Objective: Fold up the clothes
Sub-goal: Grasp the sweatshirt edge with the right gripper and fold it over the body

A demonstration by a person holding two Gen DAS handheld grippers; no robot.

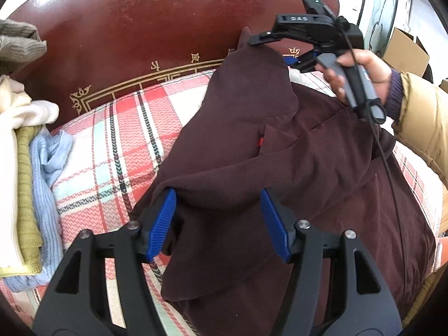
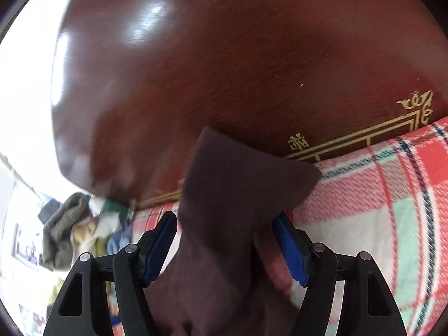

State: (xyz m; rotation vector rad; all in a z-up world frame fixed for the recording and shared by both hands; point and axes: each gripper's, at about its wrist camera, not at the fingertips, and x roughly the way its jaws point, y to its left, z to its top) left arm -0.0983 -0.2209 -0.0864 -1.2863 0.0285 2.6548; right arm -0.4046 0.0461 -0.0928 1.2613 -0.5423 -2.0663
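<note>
A dark maroon garment [image 1: 252, 140] lies spread across the plaid blanket, one end reaching up to the headboard. My left gripper [image 1: 217, 196] hovers over its near fold, jaws wide, blue pads [image 1: 165, 224] on either side of a ridge of cloth without pressing it. A hand [image 1: 364, 67] holds my right gripper [image 1: 280, 50] at the garment's far end. In the right wrist view that gripper [image 2: 225, 218] stands open, and a loose flap of the maroon garment [image 2: 238, 182] rises between its spread fingers [image 2: 288, 249], untouched by the pads.
The plaid blanket [image 1: 126, 140] [image 2: 378, 196] covers a bed against a glossy red-brown headboard [image 1: 140, 28] [image 2: 224, 56]. A pile of cream, olive and light-blue clothes [image 1: 25, 154] [image 2: 72, 224] sits at the left. A tan sleeve [image 1: 420, 117] and a cardboard box [image 1: 406, 53] are on the right.
</note>
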